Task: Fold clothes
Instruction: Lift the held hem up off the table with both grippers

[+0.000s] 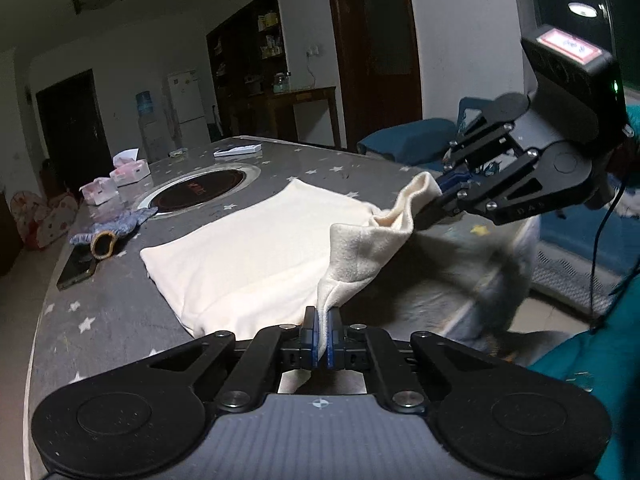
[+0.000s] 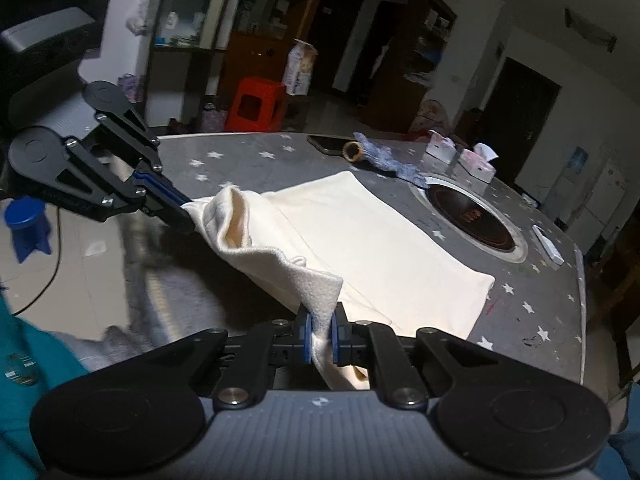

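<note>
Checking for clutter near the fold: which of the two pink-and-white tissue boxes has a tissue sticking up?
The tissue box farther from the grippers, beside the round cooktop; a white tissue stands out of its top. The nearer tissue box shows none.

Each camera rides just behind its own gripper's fingers and looks forward and down along them, close over the near edge of the table point(image 1: 112, 304). The left wrist view faces across the table toward its far edge and sees the right gripper point(image 1: 434, 204) at its right. The right wrist view faces the opposite way across and sees the left gripper point(image 2: 188, 216) at its left. Both share the cream cloth point(image 1: 256, 248) and the round cooktop point(image 2: 470, 216).
</note>
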Available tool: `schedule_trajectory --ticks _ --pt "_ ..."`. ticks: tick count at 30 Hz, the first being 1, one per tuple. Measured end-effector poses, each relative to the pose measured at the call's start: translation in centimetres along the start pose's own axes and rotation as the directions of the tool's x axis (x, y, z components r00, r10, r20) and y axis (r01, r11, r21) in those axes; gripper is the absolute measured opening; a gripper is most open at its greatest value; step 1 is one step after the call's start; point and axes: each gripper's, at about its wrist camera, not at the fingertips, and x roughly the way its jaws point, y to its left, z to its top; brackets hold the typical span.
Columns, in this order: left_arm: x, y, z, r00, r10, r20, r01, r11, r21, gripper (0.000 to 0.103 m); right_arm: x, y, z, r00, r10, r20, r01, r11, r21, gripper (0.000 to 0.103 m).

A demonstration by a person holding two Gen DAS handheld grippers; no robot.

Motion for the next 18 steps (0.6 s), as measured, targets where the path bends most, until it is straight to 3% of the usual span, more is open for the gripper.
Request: schedule_trajectory --ticks 7,18 --pt "-3.8 -0.9 1.6 0.999 0.02 0.035 -0.02 1.0 -0.005 0.004 -4.5 1.1 1.1 0.998 0.051 0.023 -0.051 0.999 -0.004 0.008" --pt "1.0 3.2 6.5 0.994 0.089 0.06 -0.092 0.995 0.046 0.004 -2.6 -3.4 4.0 0.999 0.026 0.029 -0.028 0.997 0.067 0.008"
